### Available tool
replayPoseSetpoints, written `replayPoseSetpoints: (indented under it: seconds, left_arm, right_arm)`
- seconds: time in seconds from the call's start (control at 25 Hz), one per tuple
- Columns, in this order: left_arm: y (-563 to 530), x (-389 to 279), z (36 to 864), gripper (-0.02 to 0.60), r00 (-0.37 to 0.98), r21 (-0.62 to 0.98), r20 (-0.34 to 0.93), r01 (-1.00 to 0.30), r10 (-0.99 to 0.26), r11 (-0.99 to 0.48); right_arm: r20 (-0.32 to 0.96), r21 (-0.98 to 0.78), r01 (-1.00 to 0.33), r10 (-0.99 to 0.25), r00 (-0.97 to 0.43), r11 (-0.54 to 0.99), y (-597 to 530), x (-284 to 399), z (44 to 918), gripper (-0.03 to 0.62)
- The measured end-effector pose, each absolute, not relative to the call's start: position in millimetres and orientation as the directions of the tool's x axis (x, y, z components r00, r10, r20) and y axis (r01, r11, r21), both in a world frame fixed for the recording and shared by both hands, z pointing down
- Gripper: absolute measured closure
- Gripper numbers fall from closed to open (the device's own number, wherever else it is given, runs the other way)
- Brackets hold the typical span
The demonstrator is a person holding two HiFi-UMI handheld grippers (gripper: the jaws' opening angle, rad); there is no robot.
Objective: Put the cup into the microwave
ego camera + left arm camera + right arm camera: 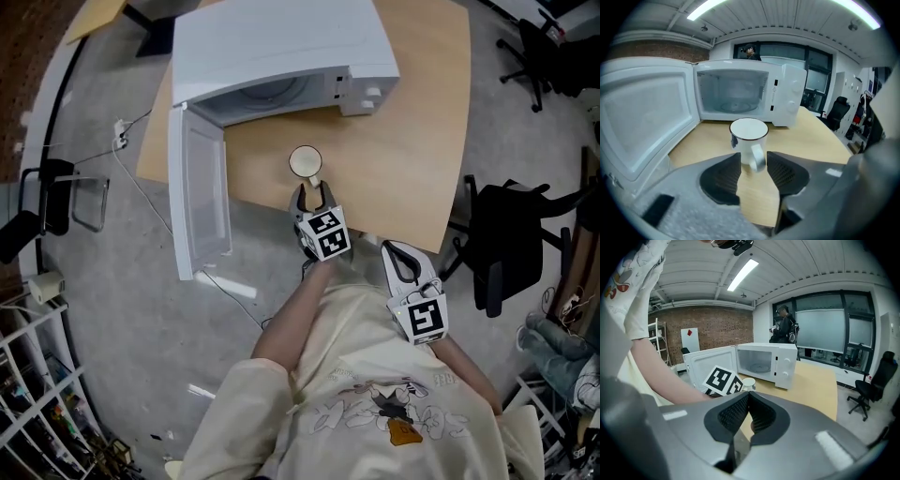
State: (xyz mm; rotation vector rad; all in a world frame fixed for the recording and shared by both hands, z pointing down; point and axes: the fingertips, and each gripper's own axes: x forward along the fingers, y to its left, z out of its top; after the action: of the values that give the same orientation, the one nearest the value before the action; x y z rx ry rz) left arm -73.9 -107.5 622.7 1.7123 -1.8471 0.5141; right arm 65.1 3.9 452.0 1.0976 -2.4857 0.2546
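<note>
While the white cup point(748, 130) stands upright on the light wooden table point(403, 159), a little in front of the microwave point(281, 47), its handle point(757, 157) points back toward the person. The cup has a thin dark rim and a small dark mark on its side. It sits near the table's front edge, clear of the microwave and of its door point(197, 192).

The left gripper point(314, 194) reaches in low from the person's side, tilted downward, with its jaws spread apart. The handle lies between the two ribbed pads, and in the left gripper view a gap shows on either side of it, so the gripper is released and not pressing on the cup.

The right gripper point(394, 251) hangs further back and to the right, at the table's near edge and close to the person's cream shirt point(366, 394). Its jaws are clenched tip to tip, with nothing between them.

The microwave is white and stands toward the far side of the table. Its door is swung wide to the left, out past the table's edge and over the grey floor point(103, 281). A round glass plate point(733, 107) shows inside the lit chamber, and two knobs sit on the panel at the right. A black office chair point(511, 244) stands on the floor to the right of the table
</note>
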Motion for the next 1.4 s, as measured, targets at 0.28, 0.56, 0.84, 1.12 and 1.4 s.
replayPoseSetpoints:
  seconds: [0.28,0.56,0.84,1.12,1.4]
  left_arm:
    - [-125.6,-69.9,628.1,0.414,-0.061,0.071,0.619,-0.988,-0.783,0.134]
    - [-120.4,-65.3,633.9,0.408,-0.085,0.070,0.638,-0.983,-0.766,0.168]
    - [-124.0,-91.7,636.8,0.503,-0.201,-0.012,0.633,-0.968,-0.748,0.250]
    - [-123.6,-104.9,632.3,0.505,-0.123,-0.110,0.575,-0.991,-0.809,0.073]
    - [-132.9,-104.5,614.2,0.505,-0.052,-0.109,0.527,-0.994,-0.849,-0.007]
  right_arm:
    - [0.468,-0.028,-0.740,-0.645,-0.604,0.672,-4.3,61.6,456.2,0.588]
    - [0.488,-0.056,-0.757,-0.643,-0.590,0.651,-9.7,66.1,462.0,0.588]
    - [0.497,-0.070,-0.767,-0.644,-0.581,0.638,-9.4,70.3,466.3,0.588]
    - [0.546,-0.106,-0.775,-0.615,-0.569,0.623,-6.1,68.7,475.8,0.588]
    - [0.555,-0.102,-0.783,-0.618,-0.557,0.614,-4.6,63.6,476.5,0.588]
